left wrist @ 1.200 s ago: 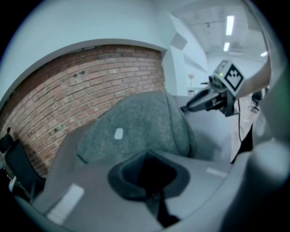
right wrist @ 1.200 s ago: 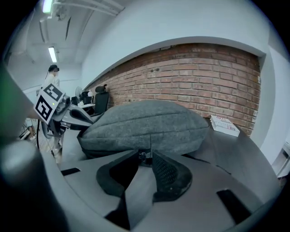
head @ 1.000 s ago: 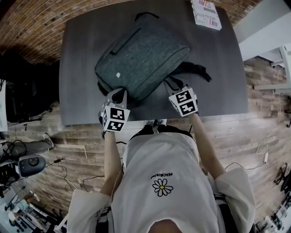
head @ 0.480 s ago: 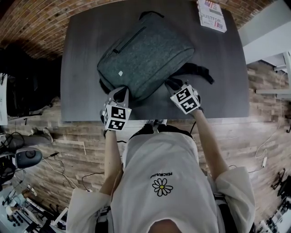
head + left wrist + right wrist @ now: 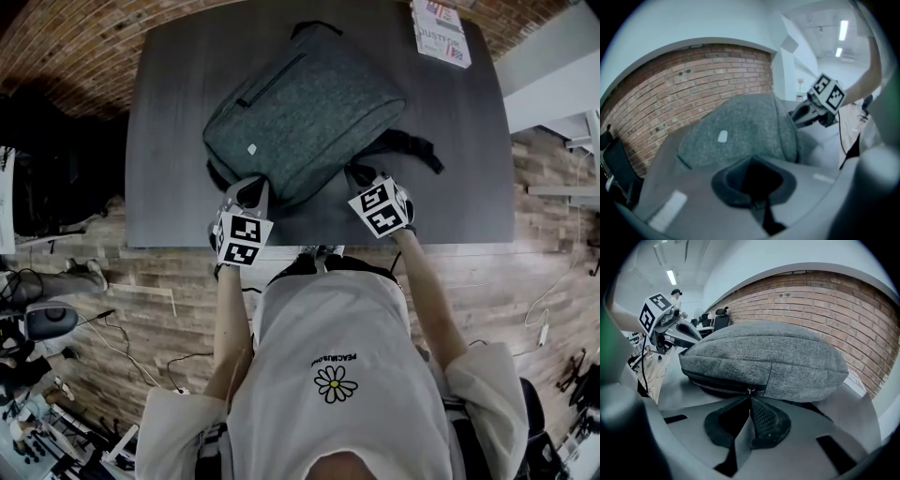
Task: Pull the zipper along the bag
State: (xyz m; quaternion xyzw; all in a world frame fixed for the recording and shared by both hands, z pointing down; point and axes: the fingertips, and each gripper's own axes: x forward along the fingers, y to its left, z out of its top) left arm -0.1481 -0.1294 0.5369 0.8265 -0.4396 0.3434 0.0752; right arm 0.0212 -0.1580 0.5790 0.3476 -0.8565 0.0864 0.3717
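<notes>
Pinching the zipper pull [image 5: 750,391] is the step in hand. The right gripper [image 5: 750,398] has just been closing its jaws, and they now meet on the small metal pull at the near edge of the grey bag [image 5: 305,108], which lies flat in the middle of the dark table [image 5: 169,187]. The left gripper [image 5: 752,163] has its jaws fully together at the bag's near left corner; whether any fabric is caught between them I cannot tell from its view. To do this well, I judge the grip on the pull should be firm before any drag, since the tab is tiny and sits right at the pad tips, where it could slip out. The pull should then travel along the line of the zipper [image 5: 717,379], low and parallel to the seam, not lifted away from it. The left gripper needs to anchor the bag against that drag, or the whole bag will likely slide across the table instead of the slider moving.
</notes>
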